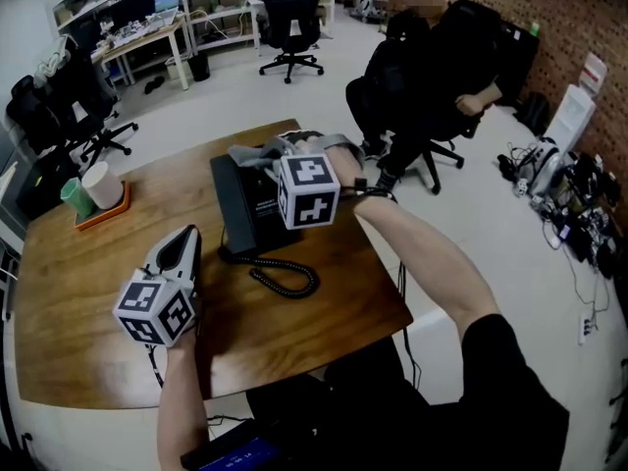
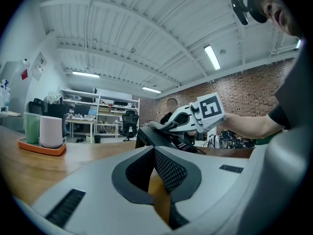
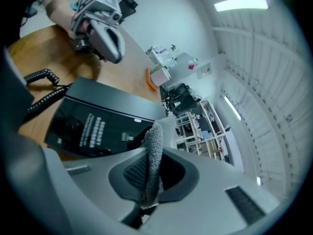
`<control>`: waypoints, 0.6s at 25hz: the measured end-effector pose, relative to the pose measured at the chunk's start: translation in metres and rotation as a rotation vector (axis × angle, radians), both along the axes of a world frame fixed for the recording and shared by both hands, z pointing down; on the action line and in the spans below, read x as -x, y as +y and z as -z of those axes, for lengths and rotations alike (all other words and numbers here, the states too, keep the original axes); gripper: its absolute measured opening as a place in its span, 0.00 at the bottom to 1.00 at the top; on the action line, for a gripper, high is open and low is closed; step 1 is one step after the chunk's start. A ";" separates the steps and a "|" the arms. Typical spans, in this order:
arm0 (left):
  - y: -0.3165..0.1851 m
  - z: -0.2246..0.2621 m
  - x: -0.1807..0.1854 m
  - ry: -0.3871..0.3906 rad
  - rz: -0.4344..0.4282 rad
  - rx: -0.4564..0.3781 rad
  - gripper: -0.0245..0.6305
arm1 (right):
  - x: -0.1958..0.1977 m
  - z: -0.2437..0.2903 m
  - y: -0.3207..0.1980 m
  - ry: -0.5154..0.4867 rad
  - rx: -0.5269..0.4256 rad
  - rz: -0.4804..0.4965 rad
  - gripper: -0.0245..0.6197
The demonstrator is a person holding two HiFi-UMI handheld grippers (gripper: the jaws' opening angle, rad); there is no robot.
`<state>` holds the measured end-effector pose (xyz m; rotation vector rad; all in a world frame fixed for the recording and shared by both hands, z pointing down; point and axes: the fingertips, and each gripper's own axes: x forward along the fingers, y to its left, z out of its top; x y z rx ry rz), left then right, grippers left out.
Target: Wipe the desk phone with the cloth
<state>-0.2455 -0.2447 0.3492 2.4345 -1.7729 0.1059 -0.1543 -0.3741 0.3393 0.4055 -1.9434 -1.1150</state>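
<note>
The black desk phone (image 1: pixel 245 209) lies in the middle of the wooden table (image 1: pixel 88 312), with its coiled cord (image 1: pixel 285 278) trailing toward me. My right gripper (image 1: pixel 289 152) is over the phone's far end, shut on a grey cloth (image 1: pixel 253 152). In the right gripper view the cloth (image 3: pixel 154 143) is pinched between the jaws just above the phone's dark face (image 3: pixel 93 124). My left gripper (image 1: pixel 186 240) rests low on the table left of the phone, shut and holding nothing. Its closed jaws (image 2: pixel 154 149) point at the phone's side (image 2: pixel 151 137).
A green cup and a white cup stand on an orange tray (image 1: pixel 98 209) at the table's left edge. A person in black (image 1: pixel 432 67) sits in an office chair just beyond the far right corner. Cables and gear (image 1: pixel 564 199) lie on the floor at right.
</note>
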 end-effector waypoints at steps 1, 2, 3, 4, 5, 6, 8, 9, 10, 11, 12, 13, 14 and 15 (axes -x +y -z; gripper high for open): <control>0.000 0.000 0.000 0.000 0.001 0.000 0.02 | -0.003 -0.005 0.011 0.020 -0.003 0.023 0.08; 0.000 0.000 0.000 0.000 0.001 0.000 0.02 | -0.007 -0.011 0.021 0.040 -0.005 0.043 0.08; 0.000 -0.001 0.000 0.001 0.001 0.000 0.02 | -0.011 -0.018 0.030 0.063 -0.008 0.057 0.08; 0.000 -0.001 0.000 0.002 0.000 -0.001 0.02 | -0.017 -0.025 0.038 0.086 -0.014 0.067 0.08; -0.001 -0.001 0.000 0.003 0.000 -0.002 0.02 | -0.021 -0.031 0.047 0.107 -0.021 0.077 0.07; -0.001 -0.001 0.000 0.004 0.000 -0.003 0.02 | -0.025 -0.036 0.056 0.125 -0.027 0.092 0.08; -0.001 0.000 0.000 0.004 0.001 -0.004 0.02 | -0.031 -0.044 0.077 0.164 -0.030 0.129 0.08; -0.001 0.000 0.000 0.004 0.001 -0.004 0.02 | -0.034 -0.049 0.089 0.185 -0.028 0.151 0.08; -0.001 0.000 0.000 0.004 0.000 -0.003 0.02 | -0.037 -0.052 0.100 0.207 -0.020 0.176 0.08; -0.001 0.000 0.000 0.003 0.000 -0.003 0.02 | -0.039 -0.057 0.111 0.234 -0.003 0.203 0.08; -0.002 0.000 0.001 0.003 0.000 -0.003 0.02 | -0.042 -0.061 0.121 0.265 0.022 0.229 0.08; -0.002 0.000 0.001 0.003 -0.001 -0.003 0.02 | -0.046 -0.064 0.128 0.295 0.054 0.254 0.08; -0.002 0.000 0.000 0.004 -0.001 -0.004 0.02 | -0.050 -0.066 0.132 0.311 0.089 0.272 0.08; -0.002 0.000 0.000 0.004 -0.001 -0.005 0.02 | -0.051 -0.063 0.132 0.299 0.121 0.279 0.08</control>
